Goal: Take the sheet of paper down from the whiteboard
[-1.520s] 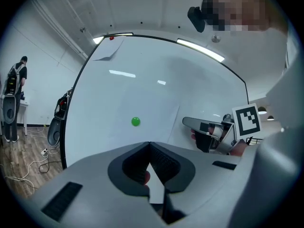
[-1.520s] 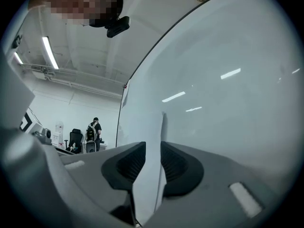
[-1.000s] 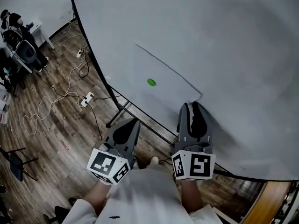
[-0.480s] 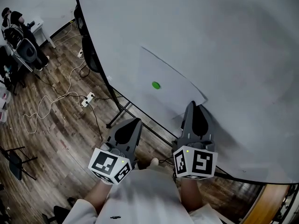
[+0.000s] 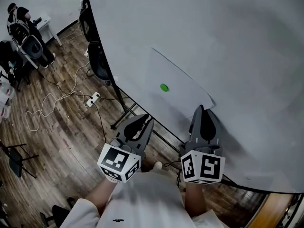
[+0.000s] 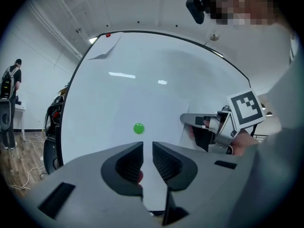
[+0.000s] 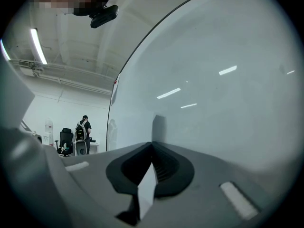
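A white sheet of paper (image 5: 180, 96) hangs on the whiteboard (image 5: 228, 37), pinned by a green magnet (image 5: 164, 87) (image 6: 138, 128). My right gripper (image 5: 202, 109) (image 7: 152, 146) is shut on the sheet's lower right corner. The paper's edge (image 7: 148, 186) shows pinched between its jaws. My left gripper (image 5: 144, 121) (image 6: 147, 146) is below and left of the magnet, near the board's bottom edge. Its jaws are opening and stand a narrow gap apart with nothing between them. In the left gripper view the right gripper (image 6: 202, 123) shows at the sheet's right edge.
The board's stand legs (image 5: 124, 114) rest on the wood floor, with cables and a power strip (image 5: 92, 99) to the left. An office chair (image 5: 97, 61) stands by the board's left edge. A person (image 5: 20, 20) is at the far left. A red magnet (image 6: 108, 34) holds another scrap at the board's top.
My left gripper's jaws have gone from shut to slightly apart. The right gripper still holds the paper's corner, and both hands have barely moved.
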